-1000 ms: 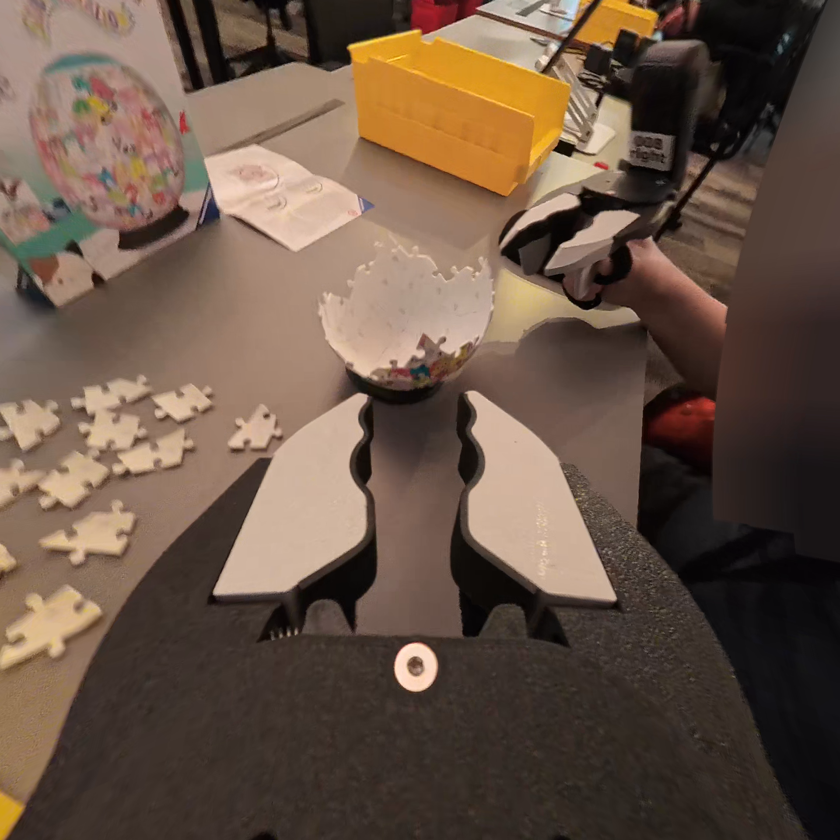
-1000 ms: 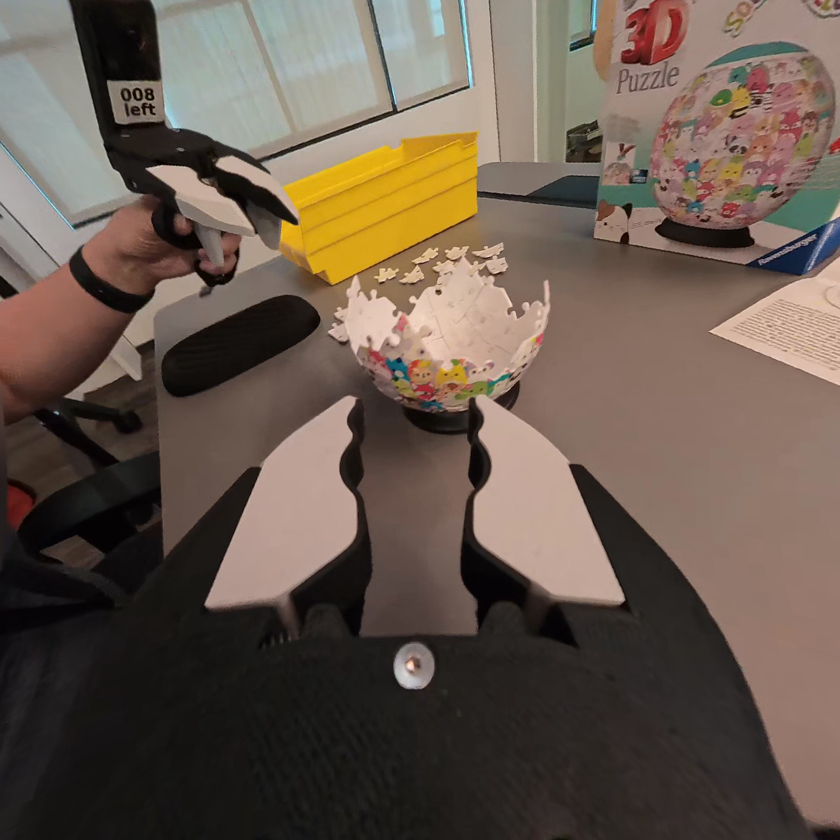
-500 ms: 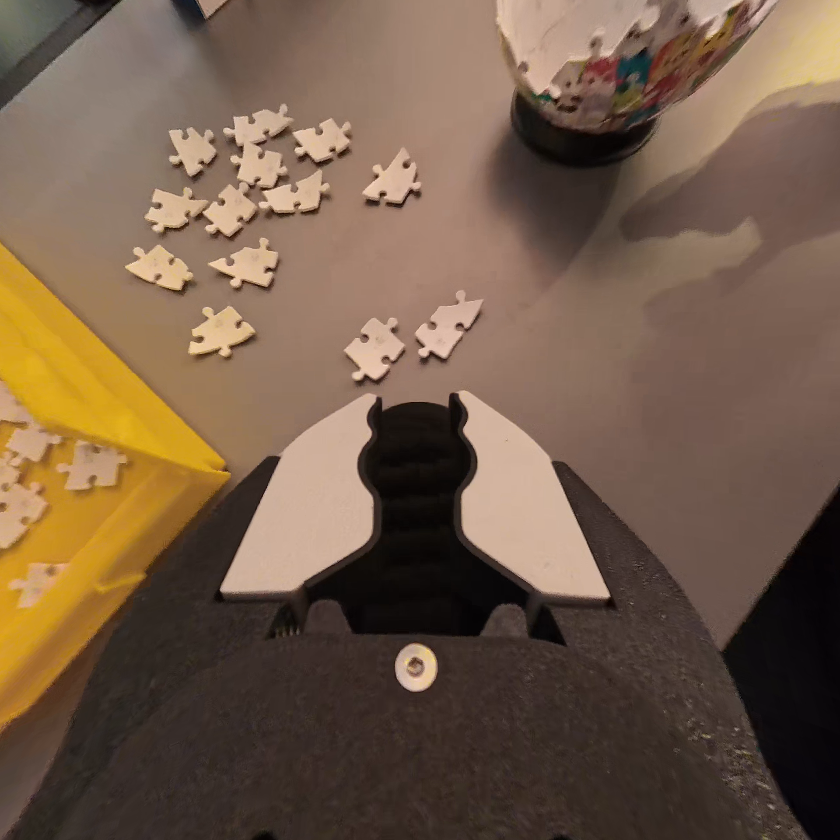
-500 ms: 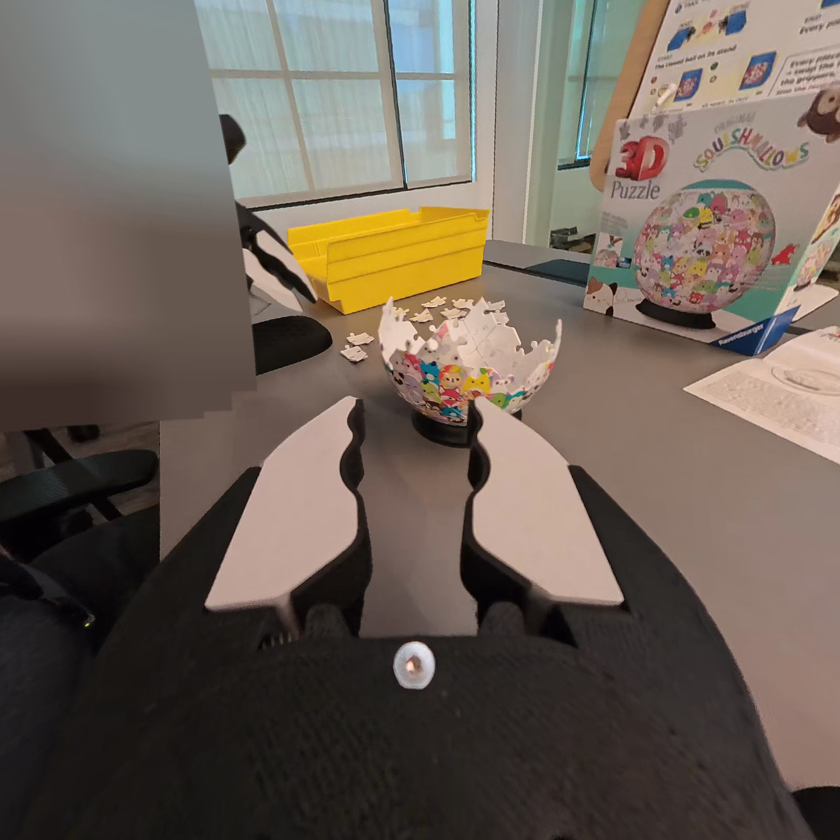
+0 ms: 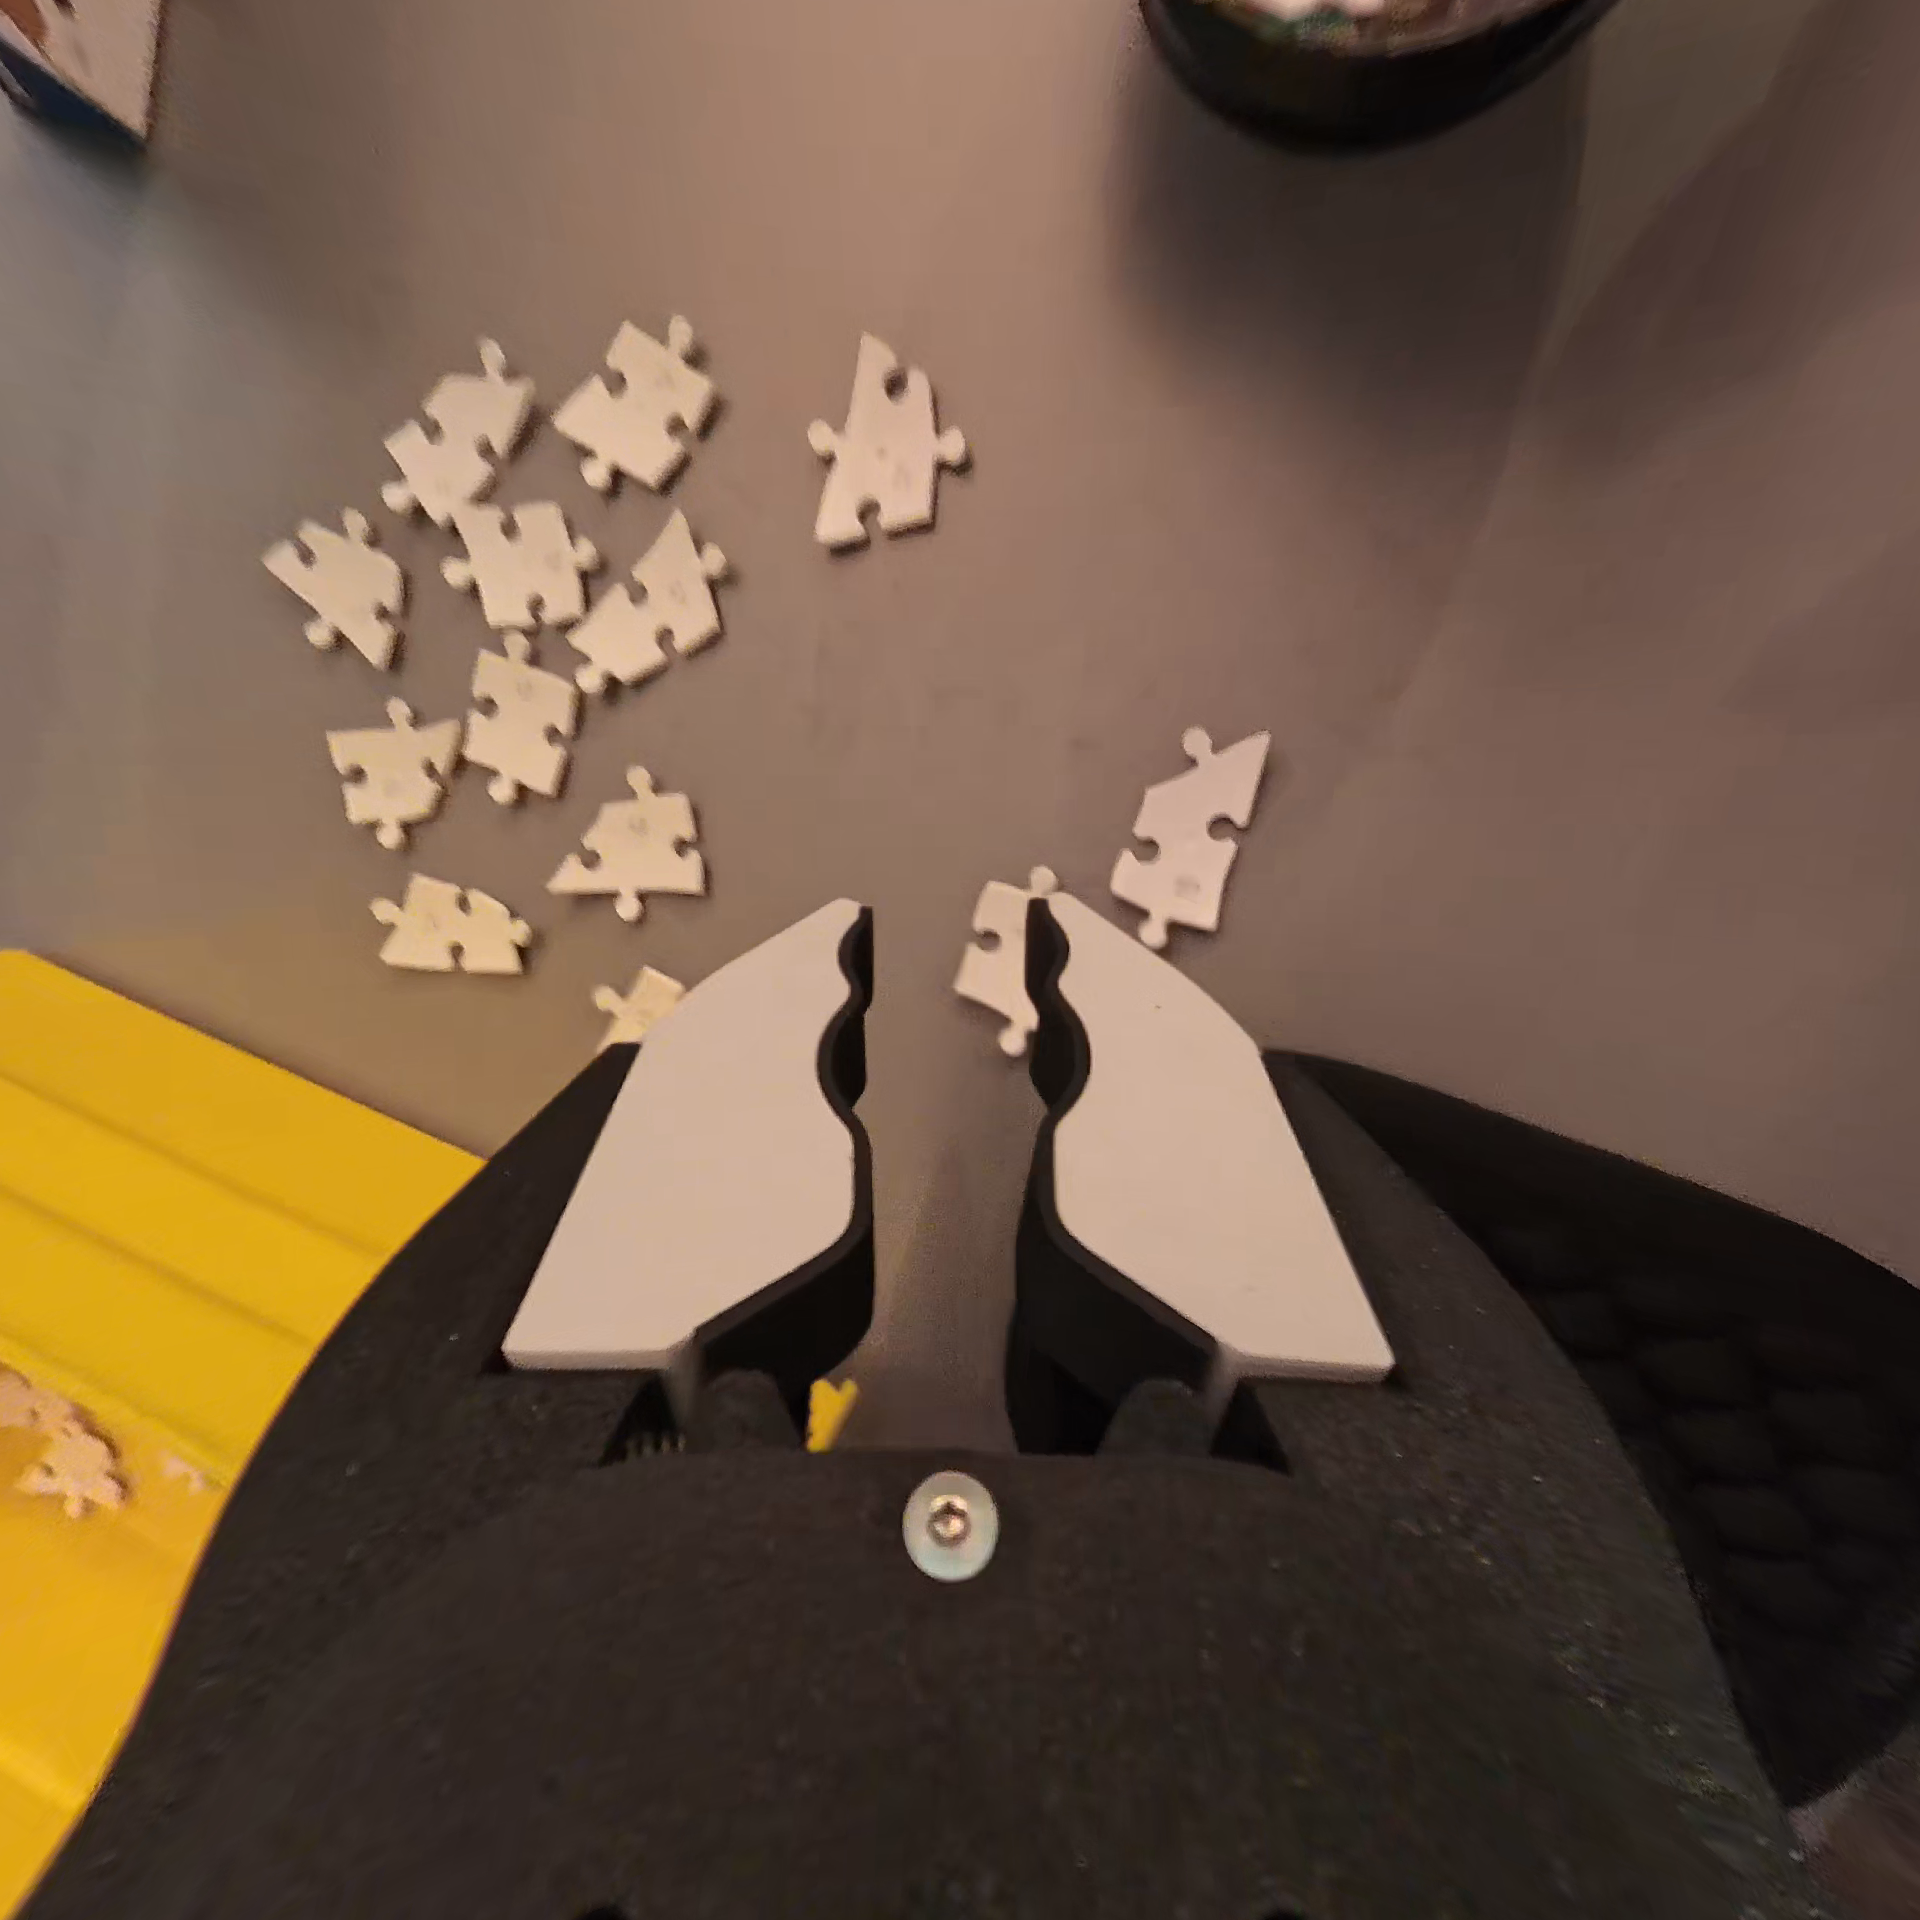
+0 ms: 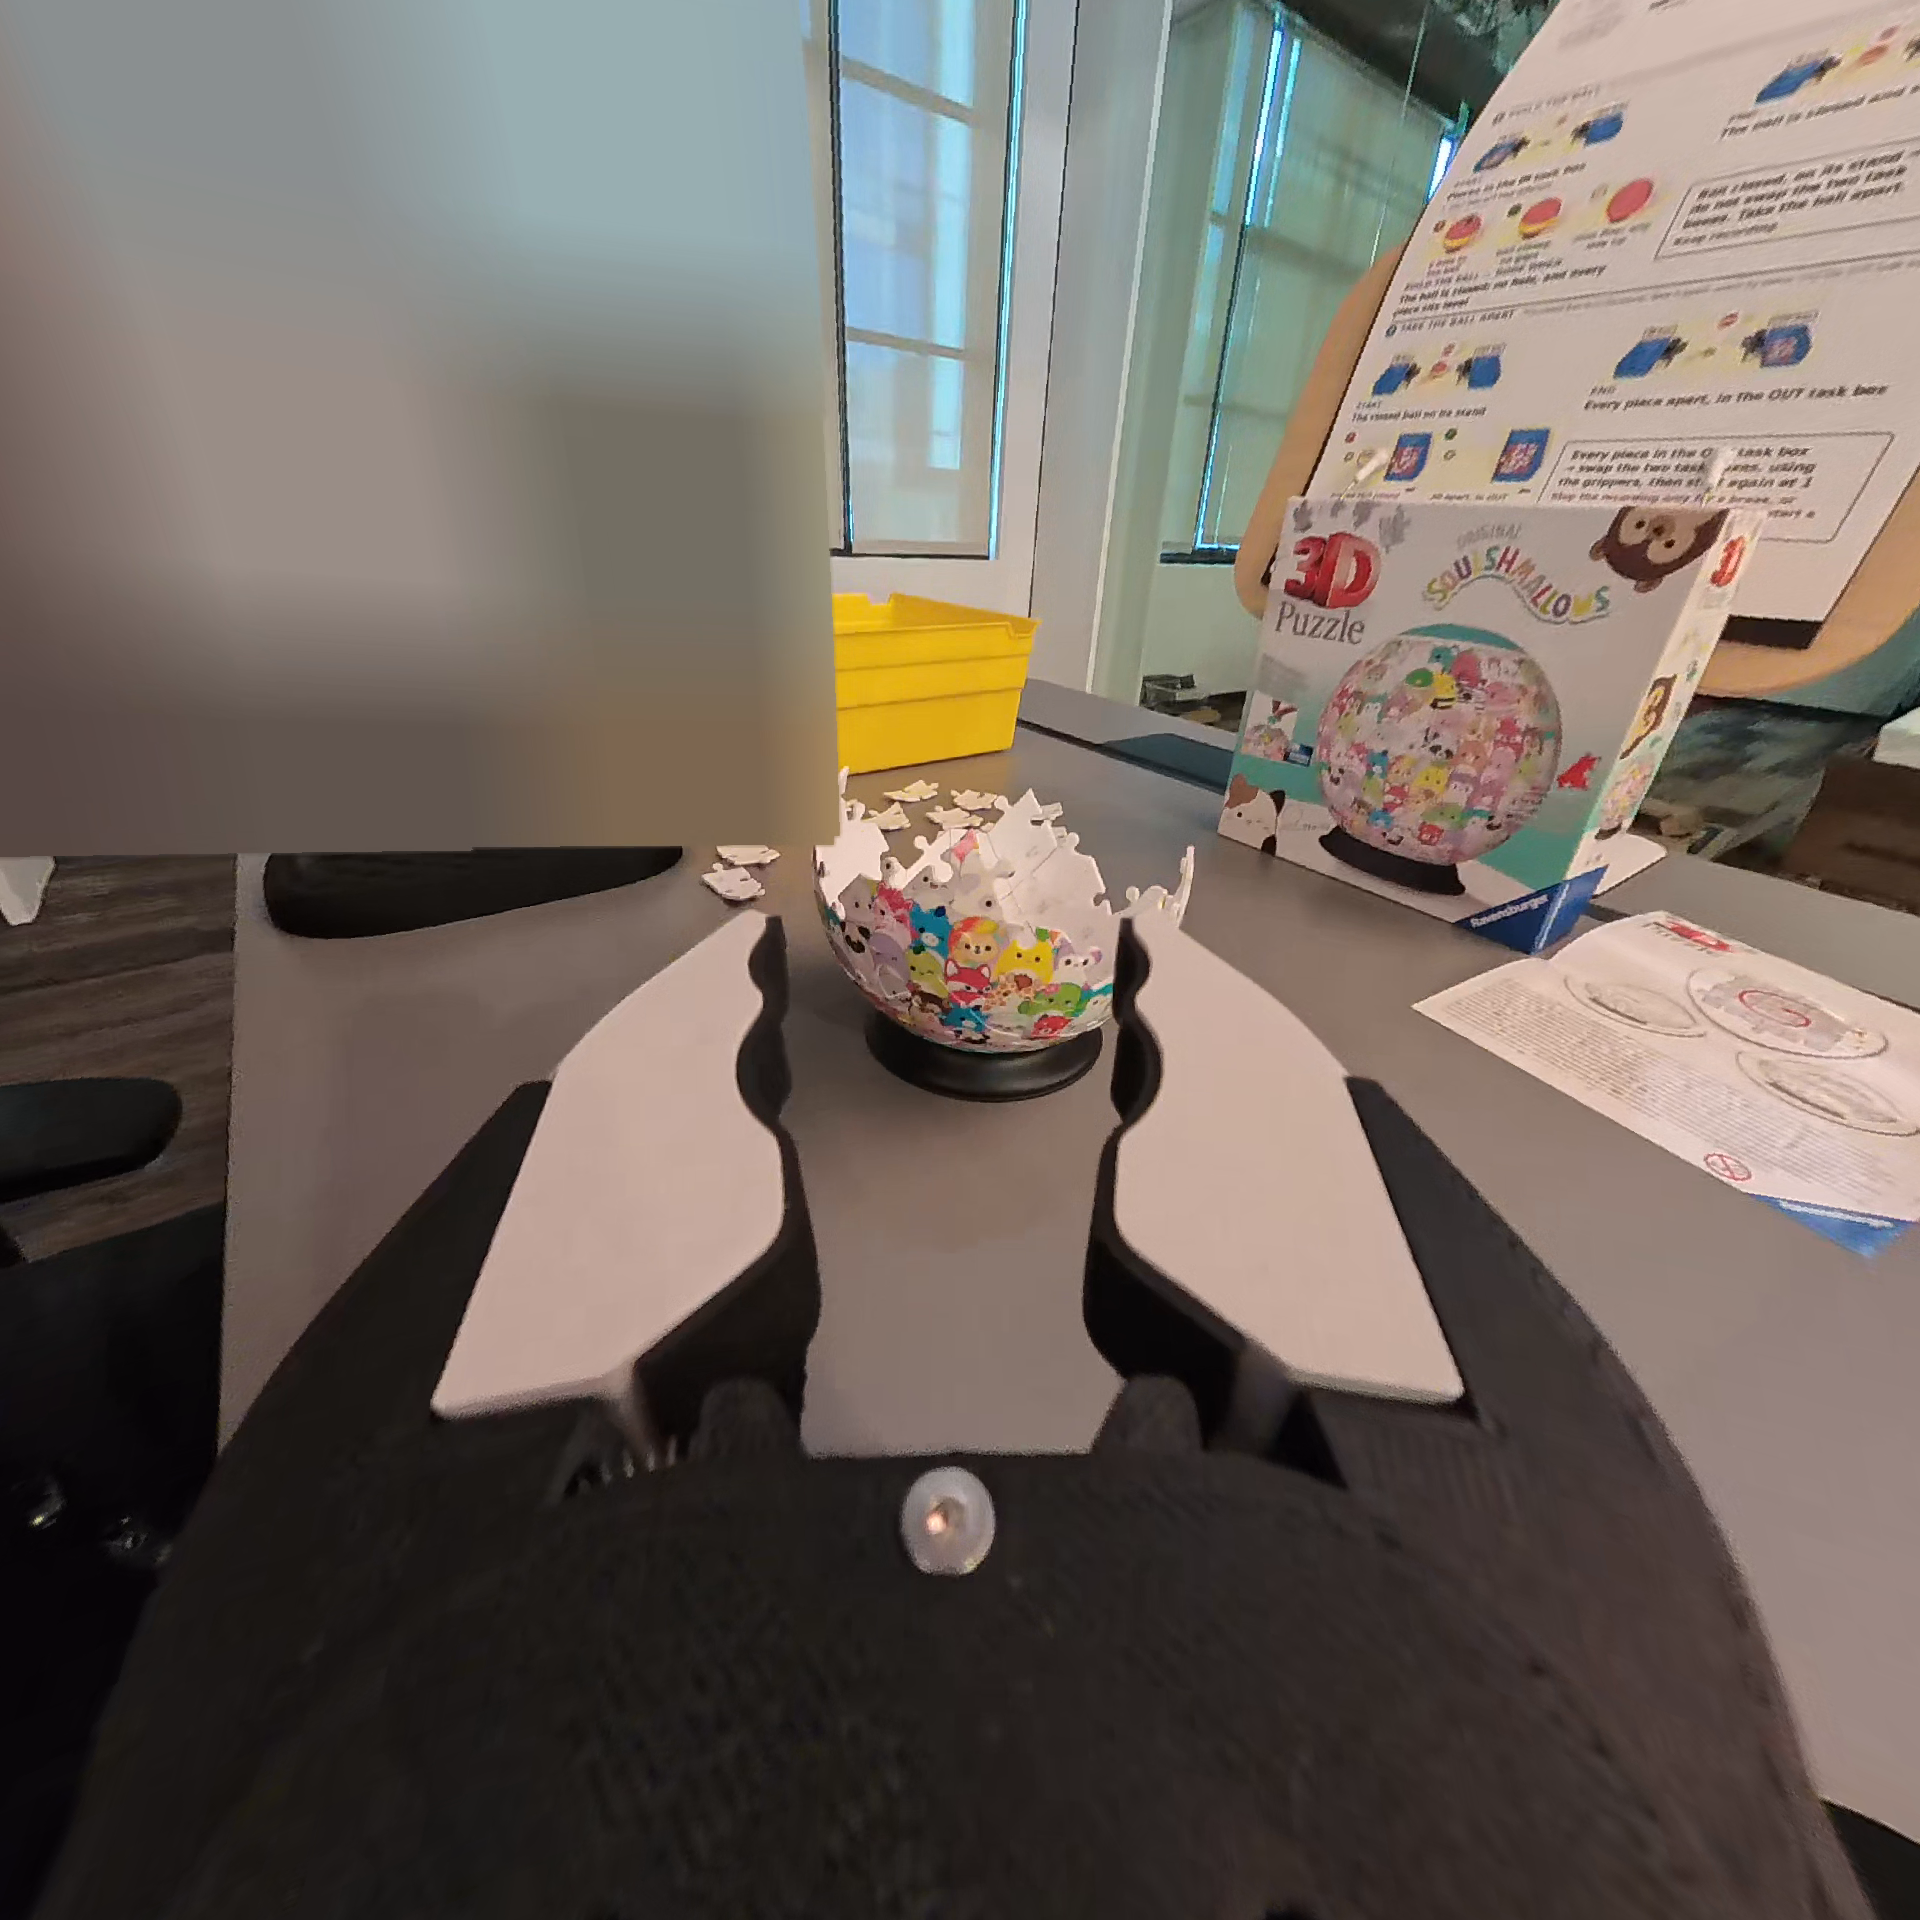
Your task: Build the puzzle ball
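Note:
The half-built puzzle ball (image 6: 966, 956), a colourful open shell with a jagged white rim, sits on its black stand (image 6: 982, 1070) on the grey table (image 6: 1299, 1039). My right gripper (image 6: 951, 925) is open and empty, and its fingertips frame the ball from a short way in front. My left gripper (image 5: 951, 914) is open and empty, pointing down close over loose white pieces (image 5: 520, 623). One piece (image 5: 992, 966) lies just at its right fingertip, partly hidden by it. Another piece (image 5: 1195, 842) lies just beyond. The stand's edge (image 5: 1371, 73) shows at the top.
A yellow bin (image 5: 156, 1195) with pieces inside lies at my left gripper's left, also seen behind the ball (image 6: 925, 675). A black wrist rest (image 5: 1714, 1455) lies at the right. The puzzle box (image 6: 1455, 727) and a leaflet (image 6: 1714, 1049) lie right of the ball.
My left gripper swung from the ball down to the loose pieces and dropped closer over them. My right gripper lowered toward the ball and opened wider.

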The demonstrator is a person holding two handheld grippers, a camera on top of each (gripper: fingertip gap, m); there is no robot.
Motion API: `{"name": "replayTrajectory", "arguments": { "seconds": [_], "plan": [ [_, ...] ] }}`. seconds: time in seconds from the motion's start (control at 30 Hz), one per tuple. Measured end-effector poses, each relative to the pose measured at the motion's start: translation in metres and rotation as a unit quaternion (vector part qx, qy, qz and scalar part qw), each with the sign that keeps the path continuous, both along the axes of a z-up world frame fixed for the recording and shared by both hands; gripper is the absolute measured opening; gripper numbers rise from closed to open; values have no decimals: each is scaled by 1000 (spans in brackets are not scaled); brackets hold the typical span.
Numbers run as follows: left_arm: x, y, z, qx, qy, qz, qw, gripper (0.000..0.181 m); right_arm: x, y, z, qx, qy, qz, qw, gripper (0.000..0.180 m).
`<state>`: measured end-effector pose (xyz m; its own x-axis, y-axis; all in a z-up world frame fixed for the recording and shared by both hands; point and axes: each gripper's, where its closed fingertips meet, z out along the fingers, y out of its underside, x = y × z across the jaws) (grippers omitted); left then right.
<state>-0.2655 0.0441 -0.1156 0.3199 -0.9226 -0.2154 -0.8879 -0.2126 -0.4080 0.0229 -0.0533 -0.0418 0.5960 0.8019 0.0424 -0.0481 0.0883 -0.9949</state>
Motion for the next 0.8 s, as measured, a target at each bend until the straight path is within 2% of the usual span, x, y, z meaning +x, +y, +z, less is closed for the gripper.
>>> {"name": "replayTrajectory", "arguments": {
  "seconds": [0.13, 0.3, 0.4, 0.6, 0.7, 0.8],
  "plan": [
    [25, 23, 2, -9, -13, -16, 1000, 34, -3, 4, -6, -16, -11, -1, 1000, 61],
    [59, 37, -22, -82, -13, -13, 996, 48, -2, 5, -10, -30, -13, 2, 999, 61],
    [69, 46, -31, -69, -11, -18, 997, 49, -1, 4, -10, -35, -5, 6, 999, 61],
    [77, 46, -40, -102, -35, -40, 993, 38, -2, 5, -11, -52, 4, 17, 999, 61],
    [78, 49, -40, -91, -31, -58, 994, 25, 2, 7, -9, -40, 2, 1, 999, 59],
    [79, 48, -41, -92, -23, -64, 993, 23, 6, 8, -6, -38, 16, -4, 999, 58]
  ]
}}
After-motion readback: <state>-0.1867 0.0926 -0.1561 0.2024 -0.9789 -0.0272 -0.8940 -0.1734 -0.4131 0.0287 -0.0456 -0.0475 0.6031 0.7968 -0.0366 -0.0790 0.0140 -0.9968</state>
